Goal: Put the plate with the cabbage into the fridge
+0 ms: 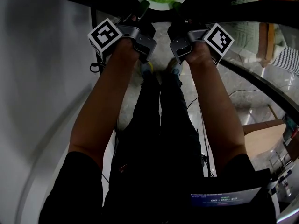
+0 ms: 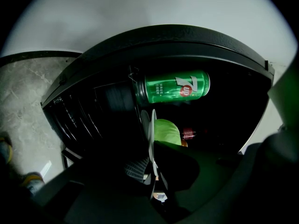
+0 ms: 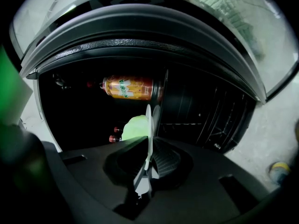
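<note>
Place: an indoor room with a drinks fridge, either a home or a homelike recording set; which one cannot be told.
Fridge (image 2: 187, 38): black body, open, dark inside, with wire racks (image 2: 74, 118) on one side.
Drinks: a green soda can (image 2: 175, 87), an orange can (image 3: 128, 87) and small red-capped bottles (image 3: 114, 138) sit inside.
Floor (image 1: 247, 101): pale, glossy, marbled stone.
Furniture: a light wooden piece (image 1: 264, 136) stands at the right.
Gear: a cable (image 1: 204, 127) trails on the floor, and a screen (image 1: 224, 199) shows a timer.
</note>
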Action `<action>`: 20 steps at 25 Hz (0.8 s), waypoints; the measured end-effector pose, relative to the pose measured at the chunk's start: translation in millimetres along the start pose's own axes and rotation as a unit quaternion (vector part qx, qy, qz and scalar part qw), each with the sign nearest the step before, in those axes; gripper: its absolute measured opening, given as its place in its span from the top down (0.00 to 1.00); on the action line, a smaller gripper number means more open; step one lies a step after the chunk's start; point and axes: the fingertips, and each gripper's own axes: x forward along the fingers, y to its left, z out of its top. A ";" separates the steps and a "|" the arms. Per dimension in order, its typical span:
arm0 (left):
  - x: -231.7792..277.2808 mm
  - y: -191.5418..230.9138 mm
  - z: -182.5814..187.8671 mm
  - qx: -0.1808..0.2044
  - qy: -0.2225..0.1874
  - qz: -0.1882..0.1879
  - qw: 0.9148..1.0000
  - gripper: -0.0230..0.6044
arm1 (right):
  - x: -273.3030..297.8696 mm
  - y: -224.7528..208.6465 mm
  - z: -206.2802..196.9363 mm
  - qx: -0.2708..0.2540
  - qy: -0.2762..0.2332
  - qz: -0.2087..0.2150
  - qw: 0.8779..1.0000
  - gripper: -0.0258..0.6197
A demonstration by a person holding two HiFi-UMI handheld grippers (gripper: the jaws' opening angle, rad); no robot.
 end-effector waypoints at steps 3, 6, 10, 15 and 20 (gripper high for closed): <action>-0.2 1.1 -0.5 -0.003 -0.001 -0.001 1.000 0.93 | -2.7 -0.5 0.9 0.003 -0.002 0.003 1.000 0.93; -0.1 3.3 1.4 0.004 0.000 -0.003 1.000 0.93 | -4.2 0.3 1.4 0.002 -0.002 0.007 1.000 0.93; -0.1 4.9 1.8 0.009 -0.005 -0.009 1.000 0.91 | -7.3 -0.4 2.6 -0.016 0.000 0.007 1.000 0.93; 1.6 1.8 0.7 0.002 -0.008 -0.017 1.000 0.89 | -8.6 -0.7 7.8 -0.034 0.002 0.002 0.999 0.93; -2.5 -3.5 6.6 0.149 0.013 0.019 0.989 0.89 | -9.1 4.5 6.7 -0.175 0.035 -0.024 0.984 0.93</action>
